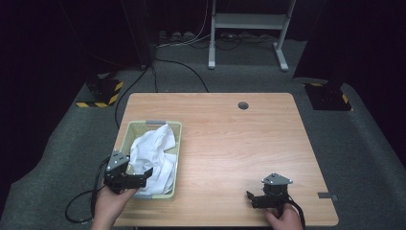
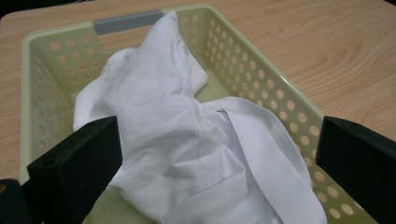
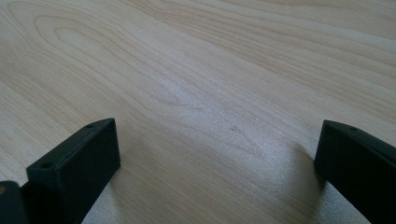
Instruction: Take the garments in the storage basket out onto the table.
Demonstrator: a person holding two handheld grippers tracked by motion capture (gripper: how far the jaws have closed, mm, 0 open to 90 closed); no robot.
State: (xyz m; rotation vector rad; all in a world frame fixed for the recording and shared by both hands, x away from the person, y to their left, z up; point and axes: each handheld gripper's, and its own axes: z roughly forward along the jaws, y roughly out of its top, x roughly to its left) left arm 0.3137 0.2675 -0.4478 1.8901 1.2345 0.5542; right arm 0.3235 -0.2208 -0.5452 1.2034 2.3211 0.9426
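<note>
Dark carpet and black walls surround a pale wooden tabletop [image 1: 230,139] with a fine wavy grain and a small round cable hole near its far edge. On its left side sits a light green plastic basket [image 1: 127,136], its walls pierced with rows of round holes and a grey handle on the far rim. Inside lies a white cloth [image 1: 153,155], thin, soft and crumpled, heaped higher toward the far end with a folded band trailing to the near corner.

The left gripper [image 1: 136,178] hangs at the basket's near edge, its 2 black jaws spread wide and aimed into the heap, probably lined up to pinch a fold and lift the cloth out. From the high view I cannot quite tell whether a jaw already brushes the fabric.

The right gripper [image 1: 256,199] waits well apart over bare wood near the front edge, jaws likewise spread and holding nothing, likely kept clear until the cloth comes out.
</note>
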